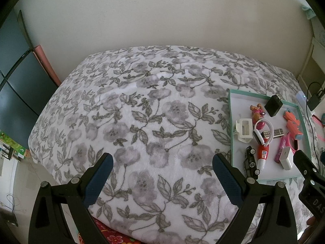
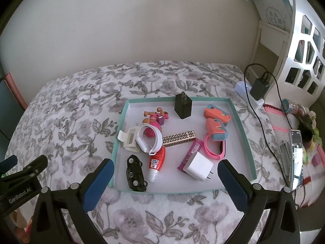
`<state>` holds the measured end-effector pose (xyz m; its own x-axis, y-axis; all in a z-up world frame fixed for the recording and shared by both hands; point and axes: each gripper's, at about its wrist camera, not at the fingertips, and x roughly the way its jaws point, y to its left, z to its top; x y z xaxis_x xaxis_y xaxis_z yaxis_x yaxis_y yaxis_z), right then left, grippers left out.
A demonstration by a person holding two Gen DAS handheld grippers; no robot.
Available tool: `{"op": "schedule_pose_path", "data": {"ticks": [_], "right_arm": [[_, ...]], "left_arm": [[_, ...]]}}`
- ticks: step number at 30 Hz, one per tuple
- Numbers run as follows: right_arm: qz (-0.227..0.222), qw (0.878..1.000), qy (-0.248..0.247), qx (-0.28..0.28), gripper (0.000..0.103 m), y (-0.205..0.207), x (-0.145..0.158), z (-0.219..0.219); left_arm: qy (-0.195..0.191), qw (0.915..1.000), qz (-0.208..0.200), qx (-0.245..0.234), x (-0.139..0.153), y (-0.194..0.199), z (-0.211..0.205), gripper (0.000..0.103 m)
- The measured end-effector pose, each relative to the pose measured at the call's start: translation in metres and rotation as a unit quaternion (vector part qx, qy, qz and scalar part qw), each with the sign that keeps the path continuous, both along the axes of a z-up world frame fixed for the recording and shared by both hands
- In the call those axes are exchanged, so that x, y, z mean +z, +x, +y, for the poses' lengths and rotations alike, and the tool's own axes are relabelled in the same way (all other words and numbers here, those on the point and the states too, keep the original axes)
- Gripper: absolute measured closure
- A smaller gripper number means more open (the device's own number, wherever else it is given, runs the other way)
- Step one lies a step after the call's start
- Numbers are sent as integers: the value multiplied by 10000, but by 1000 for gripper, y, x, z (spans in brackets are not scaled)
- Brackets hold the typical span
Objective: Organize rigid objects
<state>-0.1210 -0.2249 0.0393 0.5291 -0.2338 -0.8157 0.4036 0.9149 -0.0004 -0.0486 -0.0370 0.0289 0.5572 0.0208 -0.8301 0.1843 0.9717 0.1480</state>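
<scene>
Teal-rimmed tray (image 2: 241,122) is seen on a floral blanket (image 2: 71,111), just ahead of the right gripper (image 2: 165,174), whose jaws are spread wide and empty. A white charger (image 2: 198,166) lies nearest it. The left gripper (image 1: 162,168), likewise spread and empty, is held over bare blanket, the tray to its right.

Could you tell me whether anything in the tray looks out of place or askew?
Yes. The items lie jumbled in the teal tray: the black toy car is on its side, the white watch overlaps the red tube, and the white charger rests on the magenta box.
</scene>
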Motion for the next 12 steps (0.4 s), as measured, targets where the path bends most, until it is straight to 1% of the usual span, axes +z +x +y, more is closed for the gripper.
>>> {"op": "schedule_pose_path", "data": {"ticks": [7, 10, 12], "right_arm": [[6, 10000, 0, 4, 0, 0, 0, -1], [4, 10000, -5, 0, 0, 0, 0, 0], [8, 10000, 0, -6, 0, 0, 0, 0]], "left_arm": [[-30, 10000, 8, 3, 0, 0, -1, 5], [-19, 9999, -134, -22, 4, -3, -4, 5], [-55, 9999, -137, -74, 5, -4, -6, 5]]}}
